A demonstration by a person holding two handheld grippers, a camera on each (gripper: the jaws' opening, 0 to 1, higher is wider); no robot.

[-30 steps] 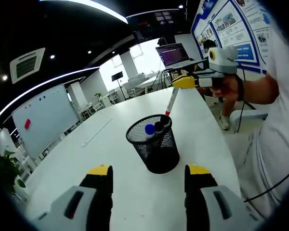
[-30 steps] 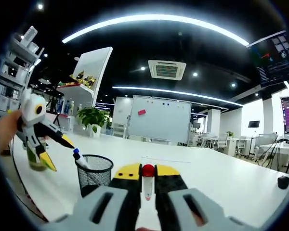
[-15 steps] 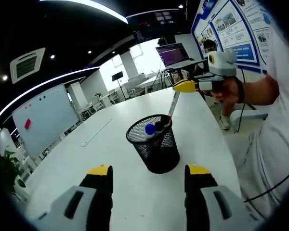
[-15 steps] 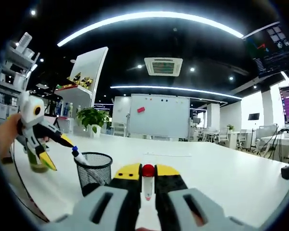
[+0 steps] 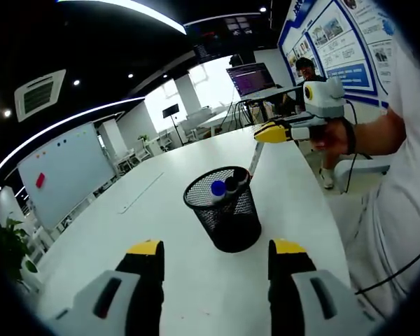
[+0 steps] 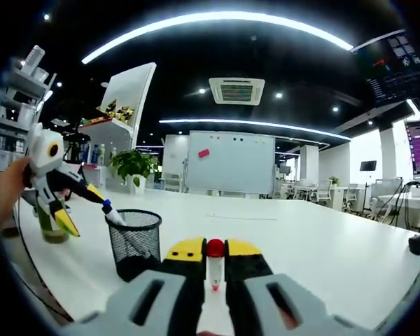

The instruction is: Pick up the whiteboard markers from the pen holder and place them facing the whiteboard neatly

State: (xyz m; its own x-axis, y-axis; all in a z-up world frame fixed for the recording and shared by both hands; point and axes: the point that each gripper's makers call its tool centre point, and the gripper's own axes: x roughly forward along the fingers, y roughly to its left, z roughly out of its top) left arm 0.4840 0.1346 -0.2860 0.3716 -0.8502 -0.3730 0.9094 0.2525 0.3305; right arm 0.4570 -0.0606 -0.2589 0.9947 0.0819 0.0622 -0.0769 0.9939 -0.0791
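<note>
The black mesh pen holder stands upright on the white counter, and everything else sits relative to it. Inside it, a blue-capped marker and a dark-capped marker lean against the far rim. The left gripper hangs just short of the pen holder with its yellow-tipped jaws spread wide, nothing between them; in the right gripper view it appears beside the holder's rim, a hand behind it. The right gripper has its jaws pressed against a red-capped marker, cap end forward, and in the left gripper view it is raised above and beyond the pen holder, with the marker hanging down from it; its lower end seems to reach just behind the holder's far rim, though contact is hard to judge. Well beyond the pen holder stands the whiteboard with a red piece near its top.
</note>
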